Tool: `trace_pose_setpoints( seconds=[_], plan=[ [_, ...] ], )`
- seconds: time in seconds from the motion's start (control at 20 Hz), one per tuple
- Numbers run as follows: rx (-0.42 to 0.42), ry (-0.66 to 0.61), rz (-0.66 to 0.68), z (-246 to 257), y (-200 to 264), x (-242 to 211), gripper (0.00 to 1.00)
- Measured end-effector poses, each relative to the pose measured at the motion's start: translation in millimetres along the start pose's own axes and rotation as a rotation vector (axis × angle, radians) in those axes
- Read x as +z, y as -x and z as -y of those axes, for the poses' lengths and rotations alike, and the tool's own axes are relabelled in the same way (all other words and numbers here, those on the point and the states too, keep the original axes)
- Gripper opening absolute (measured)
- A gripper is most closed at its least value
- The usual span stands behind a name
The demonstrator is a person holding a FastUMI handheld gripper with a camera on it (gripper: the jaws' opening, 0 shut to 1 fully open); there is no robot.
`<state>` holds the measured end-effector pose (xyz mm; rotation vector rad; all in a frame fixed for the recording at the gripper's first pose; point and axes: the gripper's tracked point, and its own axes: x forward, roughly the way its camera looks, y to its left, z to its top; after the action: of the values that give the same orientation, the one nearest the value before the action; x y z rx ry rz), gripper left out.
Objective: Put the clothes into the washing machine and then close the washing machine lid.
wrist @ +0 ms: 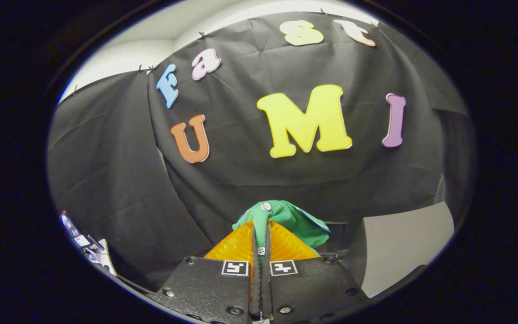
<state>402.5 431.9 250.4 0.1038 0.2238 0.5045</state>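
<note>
Gripper view: square black-and-white marker tags sit on gripper body; no readable writing. Gripper fingers nearly closed, pinching green garment between them. Garment bunched, with white buttons, draped over fingertips, held up before black cloth wall. Pale grey surface beyond fingers, to right. Open air ahead of fingers.
</note>
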Motion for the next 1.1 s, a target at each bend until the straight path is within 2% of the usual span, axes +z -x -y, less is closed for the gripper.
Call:
trace_pose_setpoints(
  seconds=[0.5, 1.1],
  plan=[
    [-0.029, -0.082, -0.197, 16, -82, -79, 0.04],
    [-0.147, -0.146, -0.412, 61, -158, -192, 0.05]
  ],
)
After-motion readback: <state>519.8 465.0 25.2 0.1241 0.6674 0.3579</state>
